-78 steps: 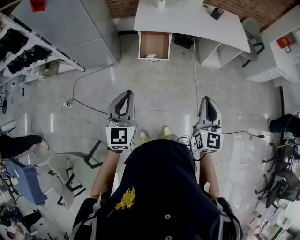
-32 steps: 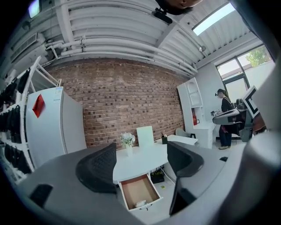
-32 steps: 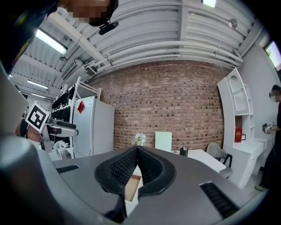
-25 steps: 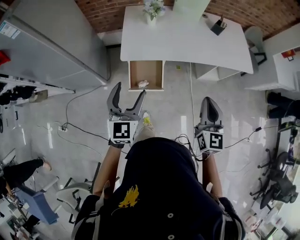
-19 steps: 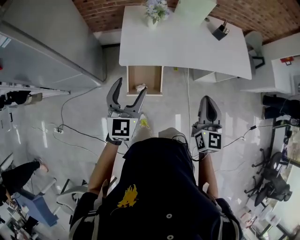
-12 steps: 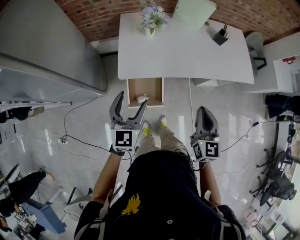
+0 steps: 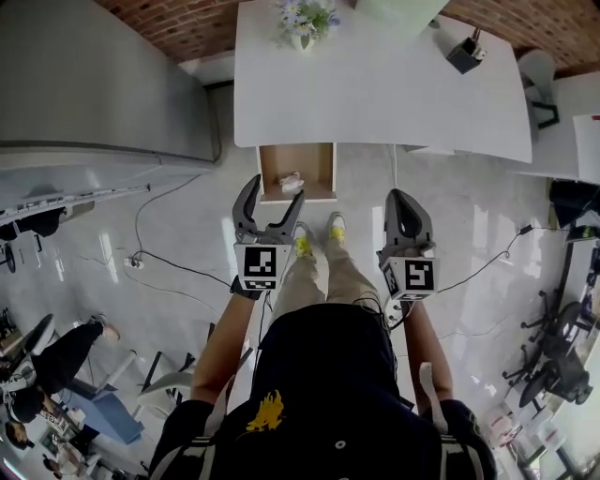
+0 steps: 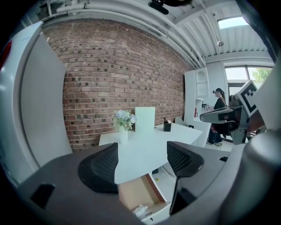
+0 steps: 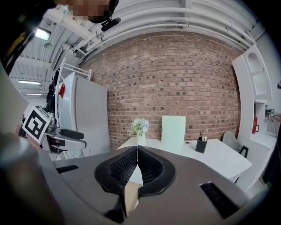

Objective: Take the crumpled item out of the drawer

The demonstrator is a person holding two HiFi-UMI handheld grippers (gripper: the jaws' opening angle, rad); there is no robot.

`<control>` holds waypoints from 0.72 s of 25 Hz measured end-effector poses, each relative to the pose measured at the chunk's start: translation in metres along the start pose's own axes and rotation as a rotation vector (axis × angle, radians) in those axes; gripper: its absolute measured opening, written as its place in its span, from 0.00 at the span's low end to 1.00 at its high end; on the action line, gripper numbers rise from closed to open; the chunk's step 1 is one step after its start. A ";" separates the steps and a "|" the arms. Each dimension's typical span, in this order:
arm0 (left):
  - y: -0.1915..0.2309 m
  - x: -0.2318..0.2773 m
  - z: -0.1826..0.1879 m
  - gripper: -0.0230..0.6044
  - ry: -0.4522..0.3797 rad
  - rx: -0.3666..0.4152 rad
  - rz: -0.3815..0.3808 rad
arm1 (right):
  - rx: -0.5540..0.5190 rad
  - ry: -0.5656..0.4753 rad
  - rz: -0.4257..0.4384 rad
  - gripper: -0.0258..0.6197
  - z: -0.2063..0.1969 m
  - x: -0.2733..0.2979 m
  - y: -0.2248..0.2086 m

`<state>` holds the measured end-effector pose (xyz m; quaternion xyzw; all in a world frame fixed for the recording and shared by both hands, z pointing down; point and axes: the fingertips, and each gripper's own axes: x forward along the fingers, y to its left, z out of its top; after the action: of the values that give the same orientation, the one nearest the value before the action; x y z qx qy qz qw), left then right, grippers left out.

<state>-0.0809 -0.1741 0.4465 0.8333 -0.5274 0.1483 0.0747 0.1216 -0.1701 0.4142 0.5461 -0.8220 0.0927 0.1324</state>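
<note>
A wooden drawer [image 7: 271, 161] stands pulled out from under the white desk [image 7: 375, 84]. A white crumpled item [image 7: 290, 182] lies at the drawer's front edge, also low in the left gripper view as the crumpled item [image 8: 140, 210] inside the drawer [image 8: 136, 193]. My left gripper [image 7: 272, 202] is open, its jaws spread just short of the drawer front, holding nothing. My right gripper [image 7: 405, 203] is shut and empty, over the floor to the right of the drawer. In the right gripper view the right gripper [image 9: 137, 159] has its jaws pressed together.
A vase of flowers [image 7: 302, 19], a pale green board [image 7: 398, 5] and a black pen holder [image 7: 465, 52] stand on the desk. A large grey cabinet [image 7: 103, 84] is at the left. Cables [image 7: 159, 253] run across the floor. Office chairs [image 7: 553, 366] are at the right.
I have walked closer to the desk. The left gripper went from shut to open and moved forward toward the drawer. The right gripper stayed shut.
</note>
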 end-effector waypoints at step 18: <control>-0.014 0.137 -0.300 0.61 0.449 -0.128 -0.112 | 0.065 0.239 0.056 0.08 -0.221 0.174 0.025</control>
<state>-0.0639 -0.2011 0.7745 0.8009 -0.4588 0.2918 0.2508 0.0598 -0.2463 0.6784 0.5122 -0.8117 0.1873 0.2089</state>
